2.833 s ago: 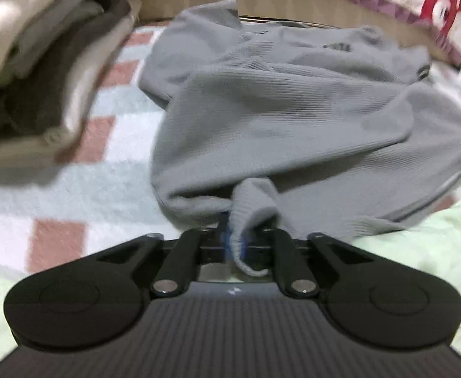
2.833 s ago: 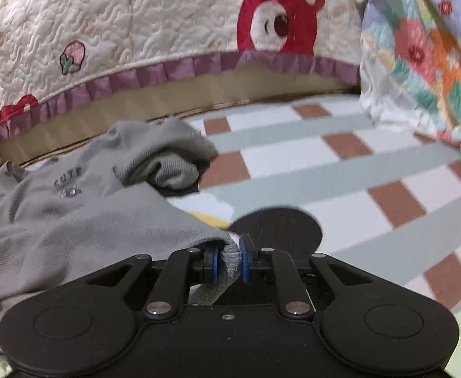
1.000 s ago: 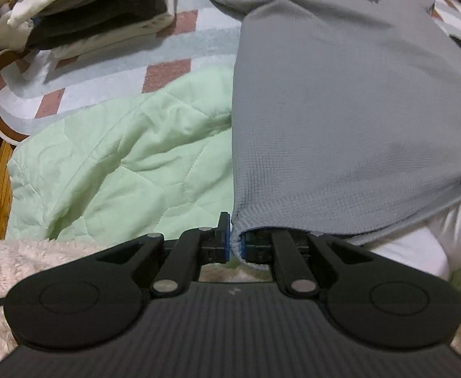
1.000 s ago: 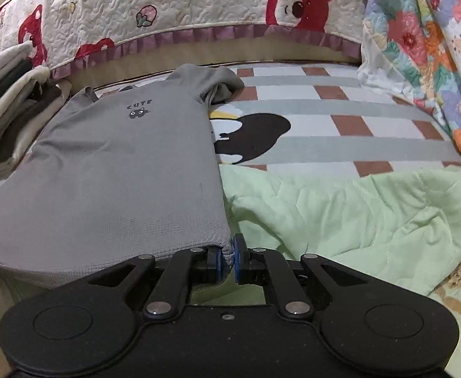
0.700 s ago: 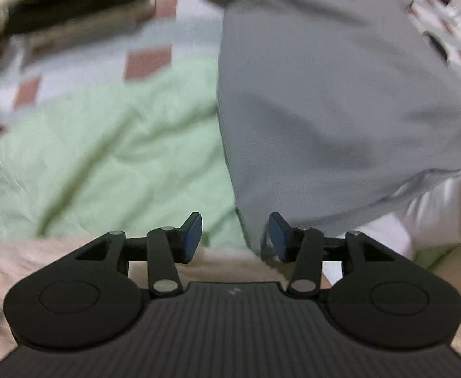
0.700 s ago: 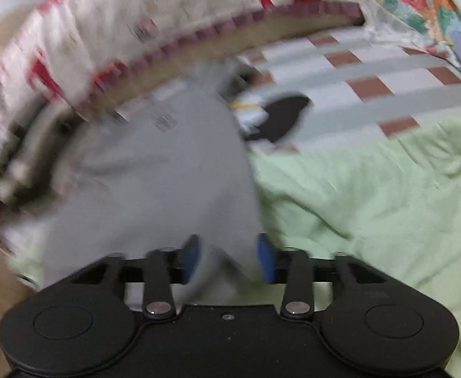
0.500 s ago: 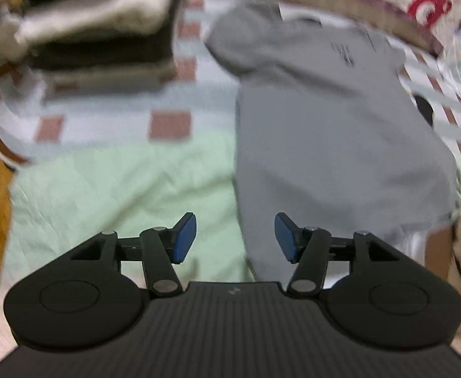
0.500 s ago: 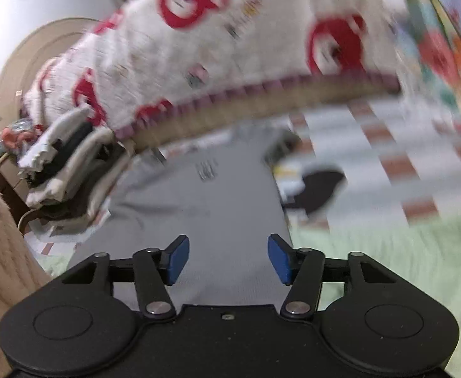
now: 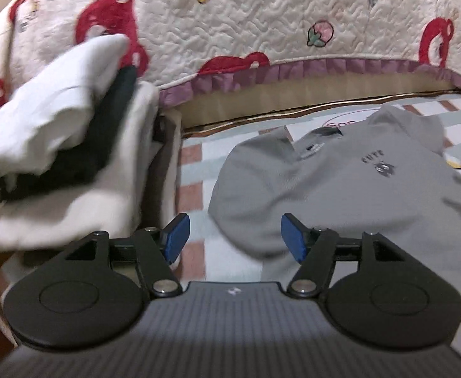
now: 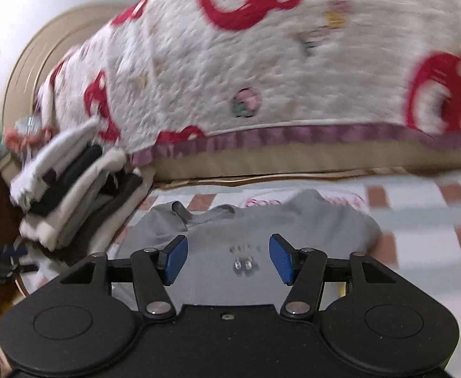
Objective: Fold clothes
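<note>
Left wrist view: left hand-held gripper (image 9: 232, 236) jaws opening, nothing between them; right hand-held gripper (image 10: 228, 259) gapes empty. Grey T-shirt (image 9: 341, 195) lies flat on the bed (image 9: 195, 163) near its head edge, beside folded stack (image 9: 63, 145). Likely sleeve fold next: grab shoulder edges.

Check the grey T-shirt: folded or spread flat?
Spread, not folded: the grey T-shirt lies front up, print and both sleeves showing, on the checked sheet. Hem out of view.

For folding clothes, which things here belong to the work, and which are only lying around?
Belongs to the work:
- gray T-shirt
- pile of folded clothes

Only lying around:
- checked sheet
- quilt with red bears
</note>
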The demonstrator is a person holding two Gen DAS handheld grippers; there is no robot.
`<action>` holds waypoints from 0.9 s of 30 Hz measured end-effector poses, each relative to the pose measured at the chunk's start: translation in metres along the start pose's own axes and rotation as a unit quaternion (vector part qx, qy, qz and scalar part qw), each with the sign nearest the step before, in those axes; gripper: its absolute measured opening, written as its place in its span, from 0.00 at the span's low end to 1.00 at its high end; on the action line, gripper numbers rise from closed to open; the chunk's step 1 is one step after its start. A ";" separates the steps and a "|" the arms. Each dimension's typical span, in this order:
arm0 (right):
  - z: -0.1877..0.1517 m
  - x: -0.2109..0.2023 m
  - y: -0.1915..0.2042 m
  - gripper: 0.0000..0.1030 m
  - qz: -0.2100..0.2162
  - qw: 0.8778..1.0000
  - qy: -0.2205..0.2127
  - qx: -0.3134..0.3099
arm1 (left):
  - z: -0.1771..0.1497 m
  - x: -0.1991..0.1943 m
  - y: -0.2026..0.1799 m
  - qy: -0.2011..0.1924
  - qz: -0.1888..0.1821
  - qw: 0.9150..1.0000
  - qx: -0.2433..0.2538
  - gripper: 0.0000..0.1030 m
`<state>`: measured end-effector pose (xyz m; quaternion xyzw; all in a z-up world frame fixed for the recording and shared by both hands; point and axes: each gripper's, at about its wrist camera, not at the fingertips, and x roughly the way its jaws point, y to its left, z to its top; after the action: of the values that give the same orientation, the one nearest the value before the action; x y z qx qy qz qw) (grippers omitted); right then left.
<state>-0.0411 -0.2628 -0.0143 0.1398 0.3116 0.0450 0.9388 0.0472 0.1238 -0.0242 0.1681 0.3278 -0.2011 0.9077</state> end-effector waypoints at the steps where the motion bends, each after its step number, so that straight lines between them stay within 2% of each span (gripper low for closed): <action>1: 0.008 0.017 0.000 0.61 -0.001 1.000 0.013 -0.020 | 0.005 0.018 -0.002 0.005 0.002 1.000 0.001 0.62; 3: 0.025 0.052 -0.003 0.58 -0.012 0.997 0.039 -0.063 | 0.016 0.054 -0.005 0.015 0.007 1.000 0.003 0.62; 4: 0.032 0.067 -0.006 0.48 -0.023 0.995 0.049 -0.081 | 0.020 0.069 -0.004 0.019 0.009 1.000 0.004 0.61; 7: 0.051 0.109 -0.026 0.31 -0.062 0.989 0.078 -0.106 | 0.030 0.111 -0.004 0.014 0.018 1.000 0.012 0.62; 11: 0.062 0.156 -0.077 0.32 -0.105 0.986 0.104 -0.075 | 0.041 0.155 -0.014 0.004 0.015 0.999 0.046 0.62; 12: 0.061 0.164 -0.089 0.36 -0.110 0.986 0.107 -0.065 | 0.044 0.167 -0.015 0.008 0.002 0.999 0.044 0.62; 13: 0.057 0.170 -0.101 0.46 -0.119 0.986 0.109 -0.051 | 0.048 0.178 -0.017 0.013 -0.011 0.999 0.041 0.62; 15: 0.046 0.178 -0.124 0.49 -0.144 0.983 0.110 -0.013 | 0.060 0.200 -0.020 0.029 -0.039 0.999 0.011 0.62; 17: 0.030 0.172 -0.152 0.49 -0.143 0.983 0.104 0.055 | 0.072 0.215 -0.026 0.035 -0.066 0.997 -0.020 0.62; 19: 0.009 0.157 -0.184 0.49 -0.129 0.975 0.097 0.150 | 0.084 0.227 -0.037 0.039 -0.097 0.994 -0.036 0.62; 21: -0.015 0.133 -0.213 0.49 -0.101 0.955 0.073 0.268 | 0.094 0.234 -0.051 0.038 -0.134 0.989 -0.038 0.62; 23: -0.041 0.109 -0.239 0.51 -0.065 0.920 0.047 0.384 | 0.104 0.241 -0.067 0.034 -0.176 0.983 -0.038 0.61; 26: -0.076 0.093 -0.260 0.56 -0.001 0.868 0.038 0.495 | 0.121 0.262 -0.095 0.049 -0.225 0.972 -0.044 0.62; 27: -0.085 0.092 -0.263 0.56 0.017 0.855 0.040 0.516 | 0.127 0.272 -0.105 0.059 -0.235 0.969 -0.049 0.62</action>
<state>-0.0189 -0.4786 -0.2081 0.6076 0.3248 -0.1012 0.7177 0.2559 -0.0913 -0.1297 0.0536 0.4206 -0.3819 0.8212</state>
